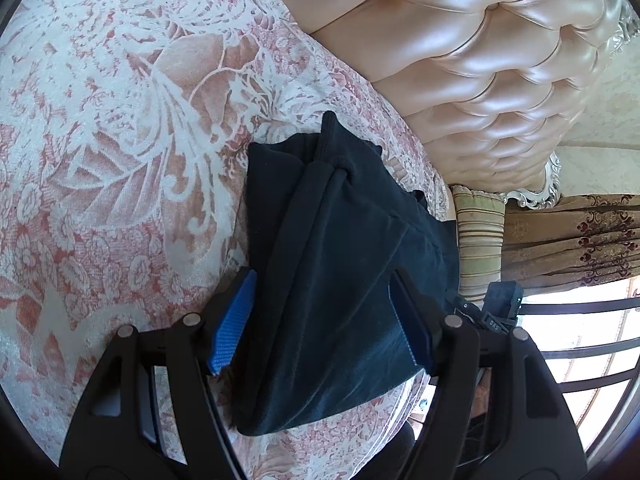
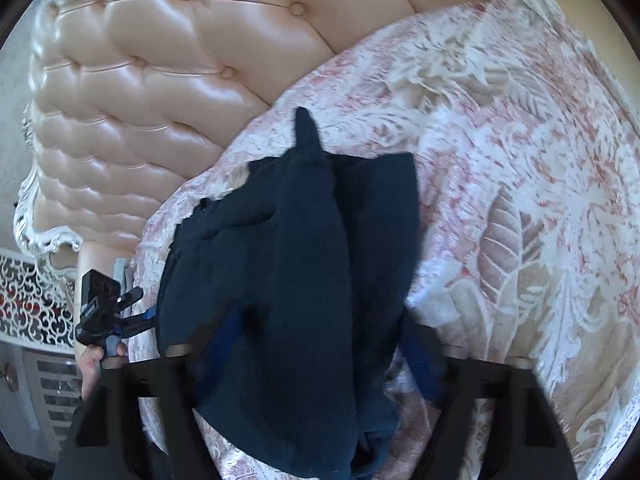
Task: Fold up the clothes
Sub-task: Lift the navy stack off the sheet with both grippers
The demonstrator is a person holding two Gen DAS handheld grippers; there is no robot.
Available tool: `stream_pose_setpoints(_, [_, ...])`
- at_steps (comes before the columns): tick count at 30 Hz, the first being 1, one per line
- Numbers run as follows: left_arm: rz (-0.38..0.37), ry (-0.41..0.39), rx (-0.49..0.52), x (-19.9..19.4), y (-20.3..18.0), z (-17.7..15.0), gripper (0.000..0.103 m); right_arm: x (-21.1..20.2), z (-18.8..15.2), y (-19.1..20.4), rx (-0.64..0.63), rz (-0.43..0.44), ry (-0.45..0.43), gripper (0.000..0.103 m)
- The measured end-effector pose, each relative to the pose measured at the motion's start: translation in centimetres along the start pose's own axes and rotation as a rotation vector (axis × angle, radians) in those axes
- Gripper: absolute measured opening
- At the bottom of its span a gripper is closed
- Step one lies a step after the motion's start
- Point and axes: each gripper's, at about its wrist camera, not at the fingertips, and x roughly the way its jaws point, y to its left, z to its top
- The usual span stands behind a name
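A: Black left claw, blue pads spread, straddles the dark navy knit garment; left pad clear of the cloth, right pad at its edge, contact uncertain.

B: Garment's place?

A: Bunched, partly folded, on the bed's pink-and-white floral bedspread, near the tufted peach leather headboard.

B: Right claw?

A: Blurred. Garment drapes over its fingers and hides the pads; pinching or not, cannot tell.
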Motion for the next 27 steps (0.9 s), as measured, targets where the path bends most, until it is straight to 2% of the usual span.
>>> stream_pose_setpoints(4, [-0.012, -0.004, -0.001, -0.2, 0.1, -0.2, 0.071, 0.1, 0.1, -0.1, -0.014, -0.008, 0.006, 0.05])
stream_pose_setpoints(5, [-0.016, -0.004, -0.004, -0.3, 0.1, -0.2, 0.071, -0.2, 0.2, 0.0, -0.02, -0.019, 0.0, 0.044])
stream_pose_setpoints(6, [-0.022, -0.005, -0.01, -0.5, 0.2, -0.2, 0.071, -0.6, 0.2, 0.4, -0.035, -0.033, -0.011, 0.033])
stream_pose_setpoints(8, [-0.044, -0.012, -0.021, -0.9, 0.4, -0.2, 0.071, -1.6, 0.3, 1.0, -0.062, -0.05, -0.031, 0.024])
stream_pose_setpoints(9, [-0.051, -0.015, -0.024, -1.0, 0.4, -0.3, 0.074, -2.2, 0.5, 1.3, -0.071, -0.053, -0.039, 0.022])
stream_pose_setpoints(11, [-0.061, -0.02, -0.028, -1.2, 0.5, -0.4, 0.077, -3.2, 0.8, 1.9, -0.09, -0.059, -0.054, 0.021])
stream_pose_setpoints(15, [-0.107, -0.009, -0.027, -1.0, 0.4, -0.7, 0.078, -3.3, 1.7, -0.5, -0.037, -0.144, -0.031, 0.02])
stream_pose_setpoints(19, [-0.181, 0.036, -0.002, -0.2, -0.6, -1.1, 0.078, -2.2, 1.9, -1.4, -0.032, -0.202, -0.01, 0.02])
stream_pose_setpoints(21, [-0.146, 0.041, 0.013, 0.1, -0.9, -1.1, 0.078, -1.3, 1.9, -1.1, -0.056, -0.249, 0.001, 0.02])
stream_pose_setpoints(26, [-0.204, 0.096, -0.065, 1.4, 0.6, -1.1, 0.078, -0.8, 2.1, -1.1, -0.088, -0.286, 0.02, 0.021])
stream_pose_setpoints(27, [-0.195, 0.104, -0.072, 1.6, 0.8, -1.2, 0.078, -0.8, 2.2, -1.2, -0.085, -0.287, 0.023, 0.021])
